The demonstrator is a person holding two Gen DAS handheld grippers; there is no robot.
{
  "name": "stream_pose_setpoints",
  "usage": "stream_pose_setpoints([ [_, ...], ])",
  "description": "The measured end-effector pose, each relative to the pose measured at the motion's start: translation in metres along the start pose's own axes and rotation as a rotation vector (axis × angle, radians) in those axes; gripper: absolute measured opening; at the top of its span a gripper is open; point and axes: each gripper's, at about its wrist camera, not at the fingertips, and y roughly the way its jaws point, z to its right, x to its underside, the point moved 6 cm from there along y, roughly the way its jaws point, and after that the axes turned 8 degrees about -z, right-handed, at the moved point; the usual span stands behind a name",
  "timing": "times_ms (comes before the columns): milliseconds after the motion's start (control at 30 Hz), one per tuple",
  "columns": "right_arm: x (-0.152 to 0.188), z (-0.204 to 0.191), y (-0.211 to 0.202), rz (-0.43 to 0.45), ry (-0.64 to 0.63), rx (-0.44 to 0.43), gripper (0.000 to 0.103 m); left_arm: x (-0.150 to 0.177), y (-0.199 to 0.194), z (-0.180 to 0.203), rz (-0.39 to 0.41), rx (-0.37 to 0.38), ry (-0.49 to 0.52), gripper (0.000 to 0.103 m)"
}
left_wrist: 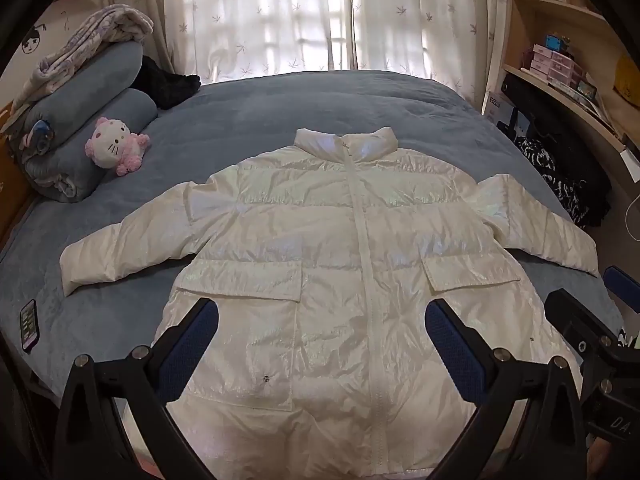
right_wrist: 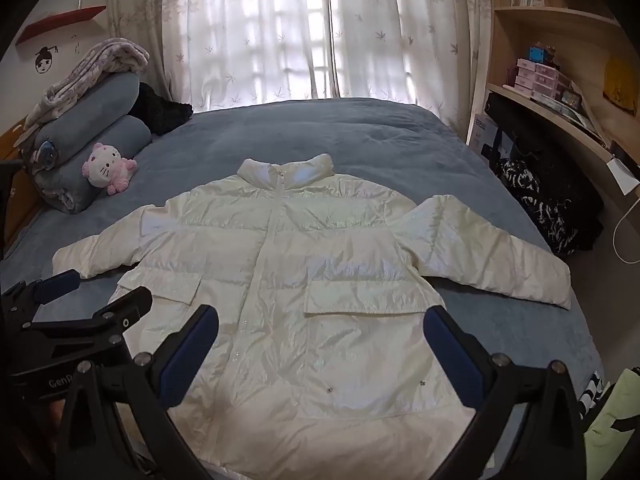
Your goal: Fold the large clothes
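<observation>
Shiny, quilted white jacket point(left_wrist: 320, 272) lies flat, sleeves spread, on the blue bed point(left_wrist: 280, 108); left hand-held gripper point(left_wrist: 320, 344) and right hand-held gripper point(right_wrist: 320, 344) hover wide open, empty.

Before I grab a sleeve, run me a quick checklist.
1. Jacket flat, front up, zipped: ok.
2. Both sleeves spread out on the bed, left sleeve, right sleeve: ok.
3. Left gripper open, holding nothing: ok.
4. Right gripper open, holding nothing: ok.
5. Phone clear of the left sleeve: ok, apart but close.
6. Plush clear of the jacket: ok.
</observation>
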Motion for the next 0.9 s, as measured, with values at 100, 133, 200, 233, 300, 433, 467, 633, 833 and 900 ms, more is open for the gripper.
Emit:
stream_pose_setpoints([
  [100, 0.002, 0.002, -0.001, -0.008, 0.009, -0.040, 0.103, 0.000, -0.002, 0.000, 0.009, 0.002, 0.000, 0.102],
  [133, 0.002, 0.003, -0.002, -0.008, 0.011, -0.049, 0.103, 0.000, -0.002, 0.000, 0.011, 0.004, 0.000, 0.102],
  [200, 0.002, 0.004, -0.004, -0.005, 0.008, -0.047, 0.103, 0.000, -0.004, 0.000, 0.017, 0.002, -0.001, 0.102],
  [233, 0.002, 0.004, -0.005, -0.005, 0.005, -0.043, 0.103, 0.000, -0.005, 0.000, 0.019, -0.001, 0.000, 0.102],
  [300, 0.002, 0.004, -0.006, -0.012, -0.002, -0.019, 0.103, 0.001, -0.006, 0.002, 0.019, 0.001, 0.001, 0.102],
  [433, 0.005, 0.004, -0.011, -0.001, -0.023, 0.012, 0.103, 0.001, -0.007, 0.004, 0.013, -0.004, 0.003, 0.102],
  [467, 0.005, 0.004, -0.012, 0.002, -0.026, 0.018, 0.103, 0.001, -0.007, 0.004, 0.017, -0.011, 0.005, 0.102],
  [633, 0.005, 0.009, -0.019, 0.015, -0.010, 0.004, 0.103, 0.000, -0.016, 0.007, 0.054, -0.029, 0.019, 0.102],
  [833, 0.005, 0.020, -0.024, 0.033, 0.017, -0.004, 0.103, -0.003, -0.023, 0.011, 0.073, -0.007, 0.022, 0.102],
  [900, 0.004, 0.023, -0.024, 0.037, 0.023, -0.008, 0.103, -0.004, -0.022, 0.014, 0.065, -0.003, 0.026, 0.102],
])
